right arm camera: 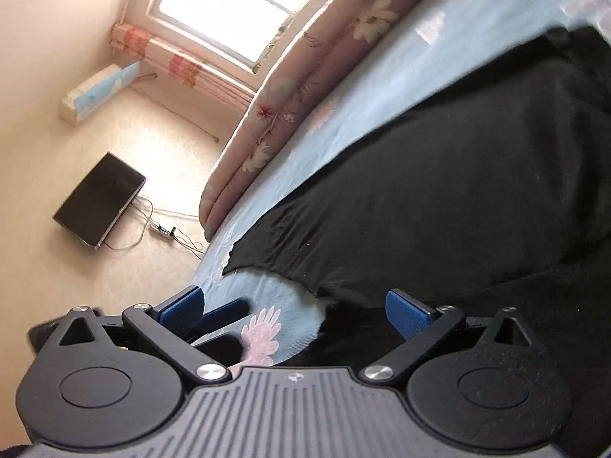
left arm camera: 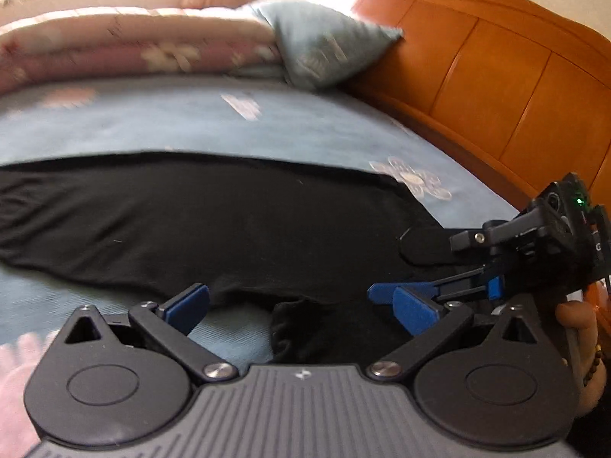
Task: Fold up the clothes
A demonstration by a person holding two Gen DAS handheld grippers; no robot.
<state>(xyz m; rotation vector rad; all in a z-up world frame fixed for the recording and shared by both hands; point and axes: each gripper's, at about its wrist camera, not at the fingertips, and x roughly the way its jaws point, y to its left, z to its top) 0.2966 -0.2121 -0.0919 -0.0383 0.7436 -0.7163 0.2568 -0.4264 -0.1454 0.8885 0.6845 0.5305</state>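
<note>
A black garment [left arm camera: 198, 221] lies spread across the light blue bedsheet [left arm camera: 191, 122]. My left gripper [left arm camera: 301, 307] is open just above the garment's near edge, where a bunched fold [left arm camera: 305, 328] sits between its blue pads without being pinched. My right gripper [left arm camera: 397, 267] comes in from the right, held by a hand [left arm camera: 576, 324], its fingers apart over the garment's right end. In the right wrist view the right gripper [right arm camera: 296, 309] is open over the sheet and the edge of the black garment [right arm camera: 458, 191]. Nothing is held.
A folded pink floral quilt [left arm camera: 114, 53] and a blue pillow [left arm camera: 324, 45] lie at the far side of the bed. The wooden headboard [left arm camera: 496, 87] runs along the right. A dark screen [right arm camera: 99, 198] with cables and a bright window [right arm camera: 236, 4] appear beyond the bed.
</note>
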